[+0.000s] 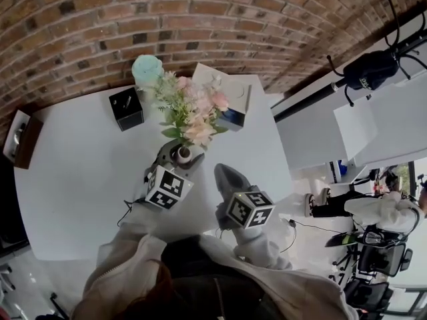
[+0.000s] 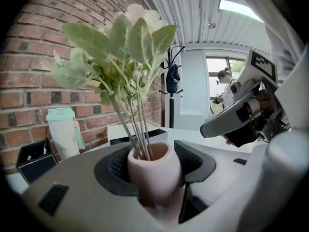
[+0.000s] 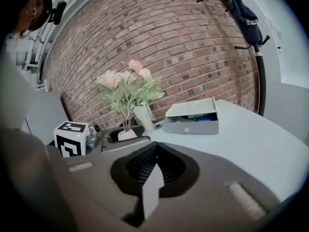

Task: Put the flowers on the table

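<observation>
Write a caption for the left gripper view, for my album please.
Left gripper clamped on a small pink vase of pale flowers, brick wall and mint-lidded cup behind.

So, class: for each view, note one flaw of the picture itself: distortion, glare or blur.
Head view: the lens bends the brick wall into arcs. Left gripper view: the ceiling light is blown out, the near vase soft, the corners black. Right gripper view: the wall bulges, and the corners are black.
</observation>
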Demonstrator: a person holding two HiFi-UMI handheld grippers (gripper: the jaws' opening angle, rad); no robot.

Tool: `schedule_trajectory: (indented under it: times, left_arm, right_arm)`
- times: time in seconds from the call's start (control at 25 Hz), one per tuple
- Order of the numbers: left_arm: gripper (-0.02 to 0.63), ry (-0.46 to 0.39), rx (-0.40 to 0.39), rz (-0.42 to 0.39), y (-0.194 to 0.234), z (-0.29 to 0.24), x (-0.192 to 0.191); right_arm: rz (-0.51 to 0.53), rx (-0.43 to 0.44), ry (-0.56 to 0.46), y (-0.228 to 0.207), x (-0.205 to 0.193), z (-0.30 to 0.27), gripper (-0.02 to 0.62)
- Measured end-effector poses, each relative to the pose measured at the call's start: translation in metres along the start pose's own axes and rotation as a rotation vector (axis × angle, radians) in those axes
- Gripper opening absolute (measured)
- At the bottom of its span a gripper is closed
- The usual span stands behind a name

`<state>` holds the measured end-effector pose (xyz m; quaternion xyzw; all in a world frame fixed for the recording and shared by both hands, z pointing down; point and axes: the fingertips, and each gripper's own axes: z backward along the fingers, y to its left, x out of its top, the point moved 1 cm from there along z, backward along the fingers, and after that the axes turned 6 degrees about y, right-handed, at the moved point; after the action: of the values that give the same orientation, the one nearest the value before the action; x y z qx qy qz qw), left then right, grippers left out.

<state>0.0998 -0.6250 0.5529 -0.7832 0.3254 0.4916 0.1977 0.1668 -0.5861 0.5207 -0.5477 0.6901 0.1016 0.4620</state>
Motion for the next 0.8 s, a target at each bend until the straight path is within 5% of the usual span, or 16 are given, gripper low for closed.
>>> schedule_trajectory:
  times: [0.8]
  left_arm:
    - [0.236,-0.080,0.009,-0.136,0.008,-0.032,-0.017]
  right_arm:
    - [0.032,-0.006,0.066,-0.017,-0.013,-0.019,-0.002]
